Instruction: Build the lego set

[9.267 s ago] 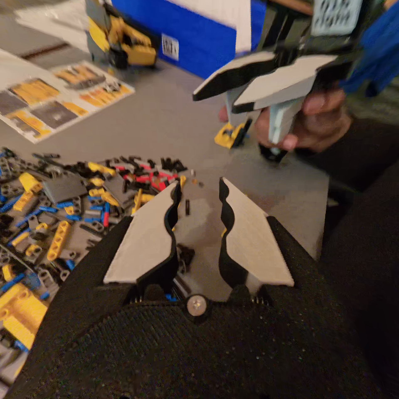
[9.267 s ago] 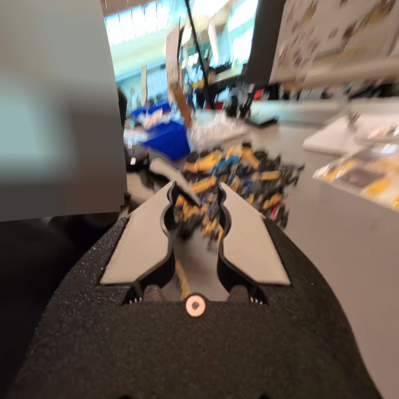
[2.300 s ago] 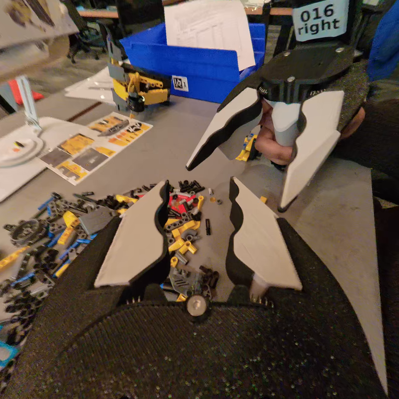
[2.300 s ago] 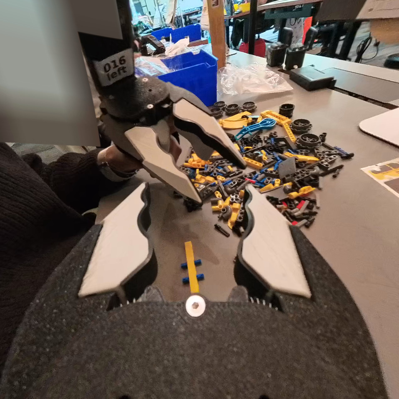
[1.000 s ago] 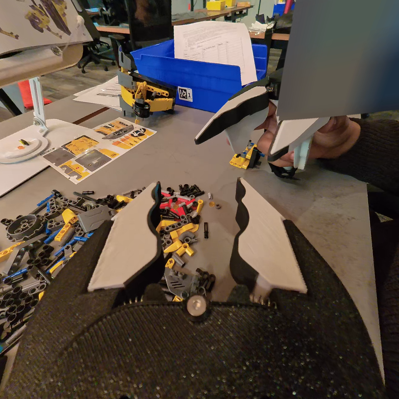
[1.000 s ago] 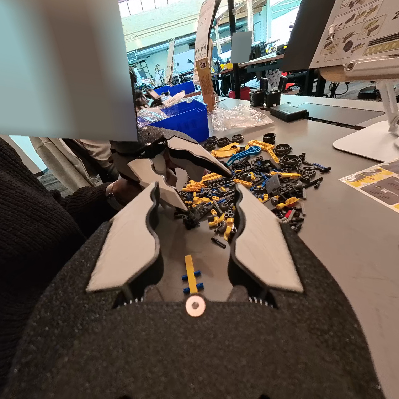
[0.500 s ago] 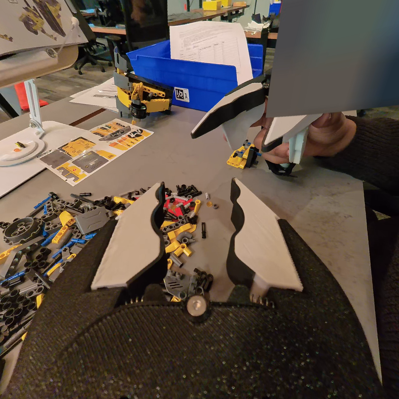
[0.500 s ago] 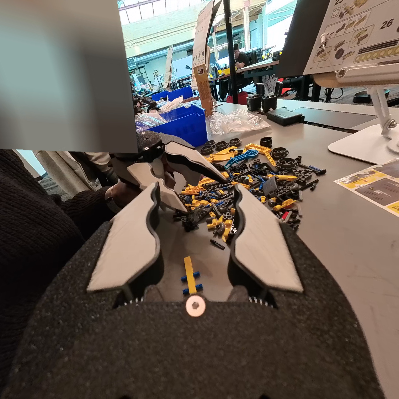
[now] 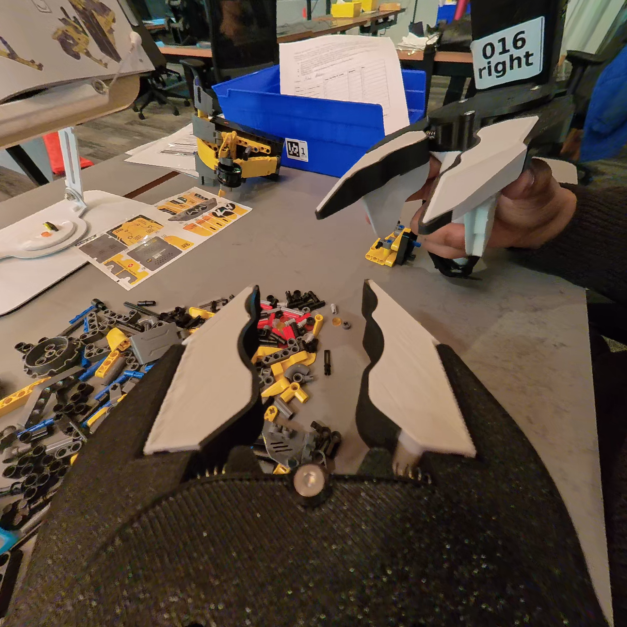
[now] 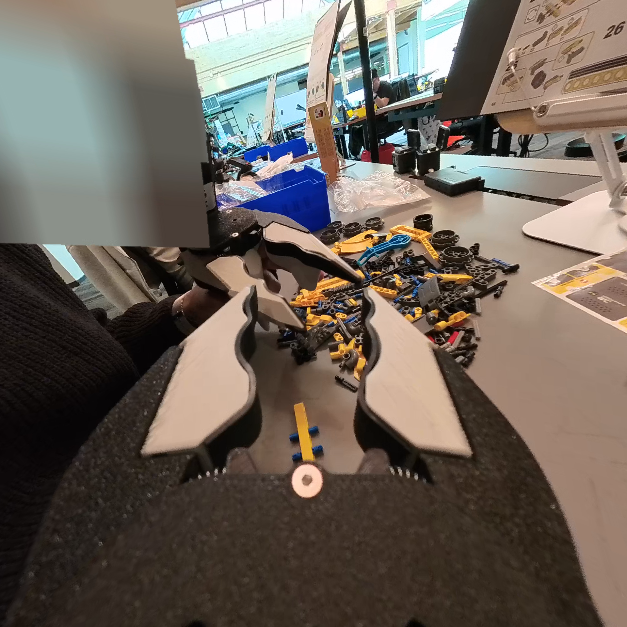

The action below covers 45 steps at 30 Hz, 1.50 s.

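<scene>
Left gripper [image 9: 310, 288] jaws spread wide, nothing between them, hovering over the near edge of a pile of loose building-toy parts [image 9: 142, 353] on a grey table [image 9: 509, 339]. Directly between its fingers: yellow connectors and a grey elbow piece [image 9: 293, 380], a dark grey vented panel [image 9: 288, 441] close to the gripper base, and a lone black pin [image 9: 326, 362] lying apart from the pile. Farther in the gap, red and black pins [image 9: 288, 319]. Left of the fingers: grey panel [image 9: 152, 341], black gear wheel [image 9: 51, 356], blue axles, yellow beams.

Right gripper [image 10: 307, 293] also released, jaws wide, empty. Near its base a yellow beam with blue pins [image 10: 303, 431] lies flat on the table, between the fingers but not touched. Beyond it the same black pin [image 10: 346, 381], then the pile [image 10: 407, 291], with a blue curved piece [image 10: 383, 249] and black wheels at the far side.

In the left wrist view, the right gripper [image 9: 369, 220] is held by a hand [image 9: 529, 217] above the table, and a small yellow-and-black subassembly [image 9: 390, 249] sits on the table just beneath it.

Farther back: sticker sheet [image 9: 163, 237], white stand base [image 9: 44, 234] holding an instruction booklet [image 9: 68, 44], partly built yellow-and-grey model [image 9: 234, 156], blue bin [image 9: 315, 115] with a paper sheet [image 9: 342, 74] in it. In the right view, clear plastic bags [image 10: 369, 193] lie beyond the pile.
</scene>
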{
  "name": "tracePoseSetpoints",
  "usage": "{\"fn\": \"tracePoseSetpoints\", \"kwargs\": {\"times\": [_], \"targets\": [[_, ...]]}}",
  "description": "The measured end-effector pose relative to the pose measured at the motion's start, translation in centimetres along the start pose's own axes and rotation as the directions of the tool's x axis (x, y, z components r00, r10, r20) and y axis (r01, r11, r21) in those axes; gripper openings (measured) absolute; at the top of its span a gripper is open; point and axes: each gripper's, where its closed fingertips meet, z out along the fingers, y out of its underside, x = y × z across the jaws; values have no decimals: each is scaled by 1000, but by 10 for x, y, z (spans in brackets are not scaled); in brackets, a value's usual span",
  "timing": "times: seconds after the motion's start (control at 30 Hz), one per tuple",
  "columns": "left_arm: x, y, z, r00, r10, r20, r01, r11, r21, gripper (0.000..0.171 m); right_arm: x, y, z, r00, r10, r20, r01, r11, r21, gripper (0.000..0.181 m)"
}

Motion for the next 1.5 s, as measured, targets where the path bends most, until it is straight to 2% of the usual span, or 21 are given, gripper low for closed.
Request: {"fn": "tracePoseSetpoints", "kwargs": {"times": [0.2,0.3,0.4,0.47,0.6,0.83,0.93,1.03,1.37,1.5], "targets": [[-27,-2,-5,988,-65,143,62,998,25,42,21,-11,-10,992,-1,-123,9,998,59,63],[-48,-3,-14,965,-136,226,123,990,69,40,24,-17,-16,992,40,-119,-28,994,102,63],[-63,0,-23,941,-196,276,179,980,86,21,24,-21,-19,992,68,-102,-55,991,123,63],[-72,2,-30,927,-196,320,179,981,80,11,24,-21,-19,992,63,-106,-50,991,124,63],[-90,8,-43,897,-170,408,156,985,67,1,23,-22,-20,992,29,-125,-14,993,114,63],[-94,14,-44,889,-165,428,163,986,42,2,24,-18,-19,983,-50,-179,64,995,72,63],[-91,16,-42,899,-155,409,158,987,26,9,22,-17,-18,980,-70,-185,82,995,60,63],[-92,19,-41,897,-157,414,168,986,10,9,23,-17,-18,976,-89,-199,101,994,50,64],[-92,17,-44,897,-185,401,187,982,37,15,24,-17,-20,970,-111,-218,123,991,43,63],[-103,20,-50,862,-204,463,205,977,50,30,24,-17,-20,967,-121,-224,133,990,41,63]]}}
